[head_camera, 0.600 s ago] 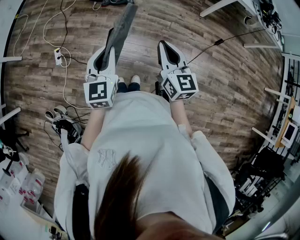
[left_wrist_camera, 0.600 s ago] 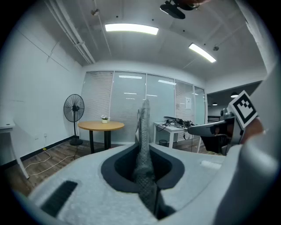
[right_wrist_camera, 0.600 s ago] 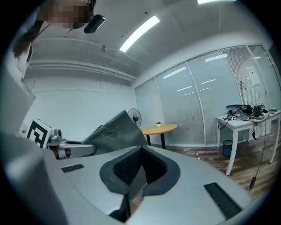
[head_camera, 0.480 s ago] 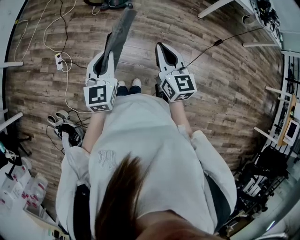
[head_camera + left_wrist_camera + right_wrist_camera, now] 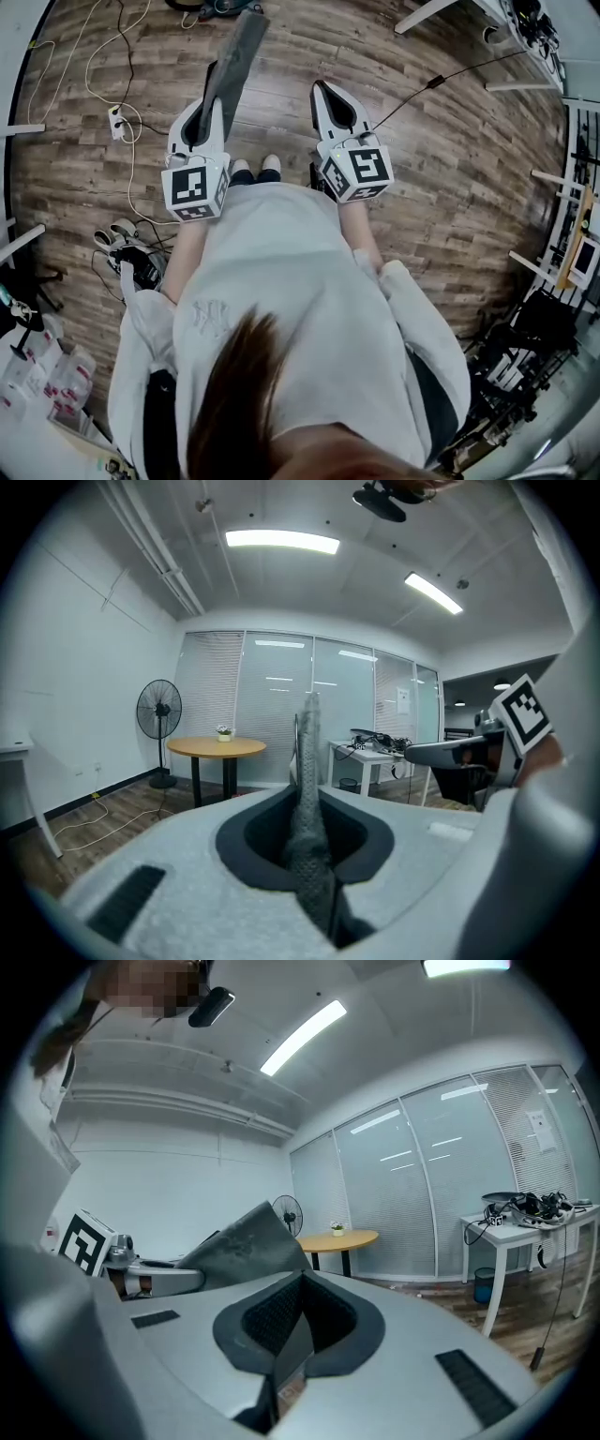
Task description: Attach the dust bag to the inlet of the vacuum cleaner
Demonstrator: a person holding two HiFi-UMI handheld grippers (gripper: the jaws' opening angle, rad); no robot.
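Left gripper has its jaws nearly together, pinched on the near end of the dust bag. The bag sticks out ahead like a flat grey paddle, up in the air over the wood floor in front of the person. Right gripper is closed on nothing, just beside it.

My read: the bag's light, cloth-like, with a bit of body, so it'll probably buckle if pushed from this end. I'd take the mouth end with the free gripper for the fit. I can't pick out the mouth or the vacuum's inlet in any view.
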